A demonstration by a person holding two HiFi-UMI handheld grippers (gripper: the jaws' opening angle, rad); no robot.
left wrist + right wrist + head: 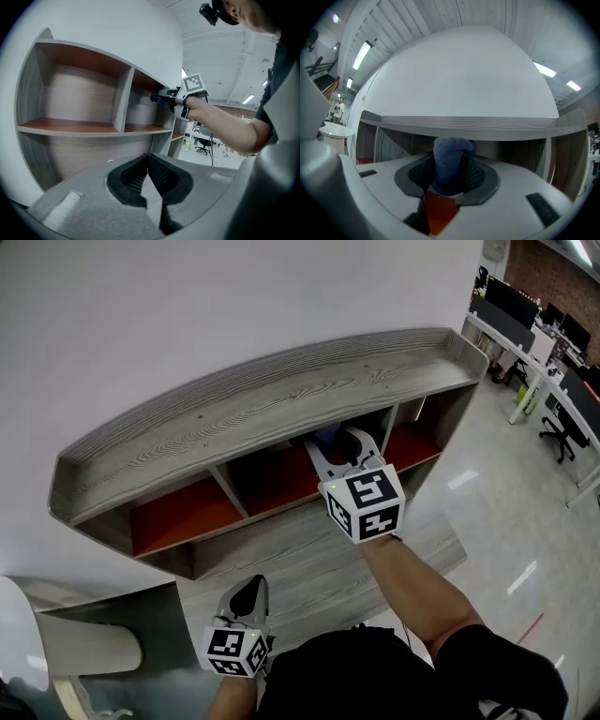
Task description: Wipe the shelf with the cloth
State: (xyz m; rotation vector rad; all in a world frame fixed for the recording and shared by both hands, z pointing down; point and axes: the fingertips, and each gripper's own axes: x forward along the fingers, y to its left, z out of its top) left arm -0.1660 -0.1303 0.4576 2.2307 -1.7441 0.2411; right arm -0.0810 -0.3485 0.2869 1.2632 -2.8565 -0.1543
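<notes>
1. The right gripper (pixel 344 446), right of centre in the head view, reaches into a red-floored compartment of the grey wood-grain shelf (pixel 281 399).
2. Its jaws are clamped on a bunched blue cloth (pixel 449 159), which stands upright between the pads at the middle of the right gripper view, under the shelf's top board.
3. The left gripper (pixel 250 593) hangs at the lower left of the head view, well apart from the cloth, its jaw tips together with nothing between them.
</notes>
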